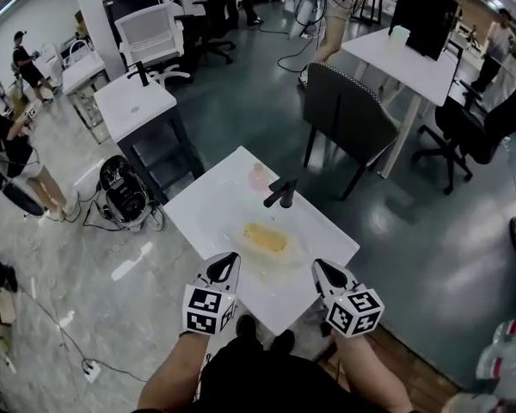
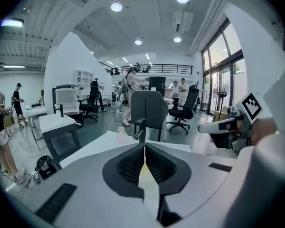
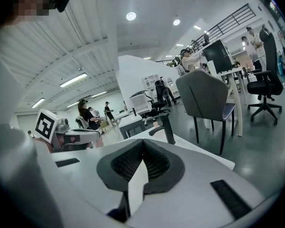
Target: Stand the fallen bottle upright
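Note:
A clear bottle with yellow contents (image 1: 267, 241) lies on its side in the middle of the small white table (image 1: 208, 203). My left gripper (image 1: 231, 259) hovers over the table's near edge, left of the bottle, jaws shut and empty. My right gripper (image 1: 319, 267) hangs at the near right corner, also shut with nothing in it. In the left gripper view the pads (image 2: 133, 164) meet, and the right gripper (image 2: 226, 126) shows at the right. In the right gripper view the shut jaws hide the bottle, and the left gripper (image 3: 72, 137) shows at the left.
A black angled stand (image 1: 280, 194) rises behind the bottle, with a pale pink object (image 1: 258, 176) beside it. A grey chair (image 1: 351, 115) stands beyond the table, a black-fronted cabinet (image 1: 155, 144) to the left. Cables and a bag (image 1: 122, 192) lie on the floor.

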